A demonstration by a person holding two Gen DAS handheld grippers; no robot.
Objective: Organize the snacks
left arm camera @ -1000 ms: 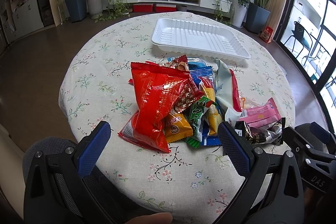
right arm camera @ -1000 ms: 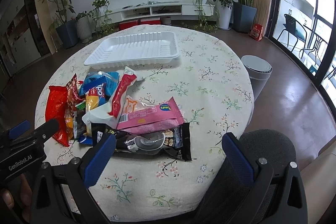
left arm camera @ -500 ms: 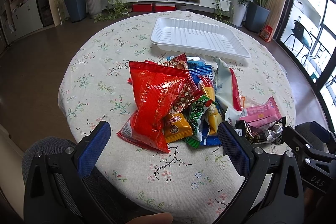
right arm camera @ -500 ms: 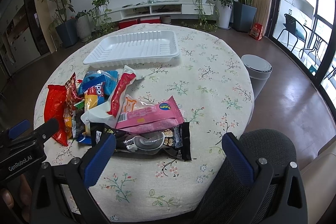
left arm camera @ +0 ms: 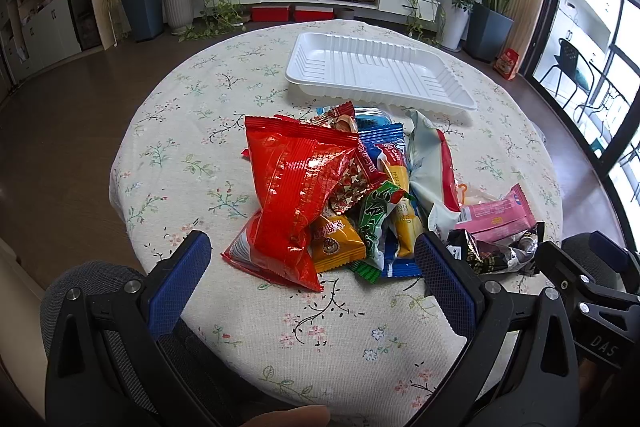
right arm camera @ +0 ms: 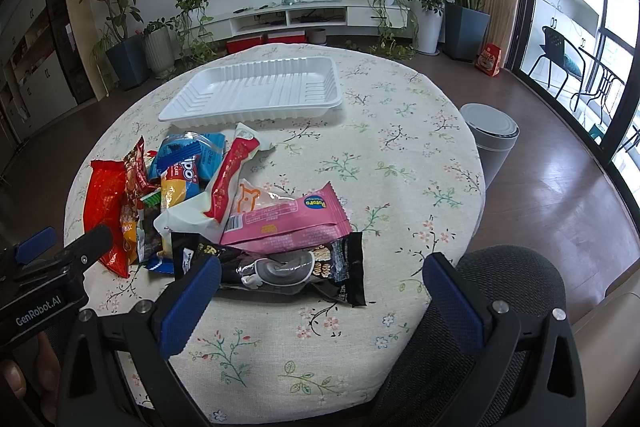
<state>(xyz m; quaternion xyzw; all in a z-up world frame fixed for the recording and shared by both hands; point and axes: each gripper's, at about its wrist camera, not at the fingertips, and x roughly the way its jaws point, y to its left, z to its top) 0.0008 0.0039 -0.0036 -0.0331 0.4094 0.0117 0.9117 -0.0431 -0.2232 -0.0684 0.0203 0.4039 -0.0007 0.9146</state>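
Both claws hang wide apart and hold nothing. Seen from its own camera, the left gripper hovers over the near edge of a round table covered in a floral cloth, its blue pads framing a loose pile of snacks. The right gripper hovers beside it, just above a black packet at the near end of the pile.

The pile sits mid-table, packets overlapping. A big red bag lies on the left, leaning over smaller orange, green and blue packets. A white and red pouch runs through the middle, and a pink packet rests on the black one. Beyond the pile, close to it, an empty white tray waits, probably the place for the snacks.

These packets look light, soft and crinkly, with slippery film and likely crushable contents. Pinching a flat sealed edge or corner seems safest. Lifting the top packets first should avoid dragging their neighbours.
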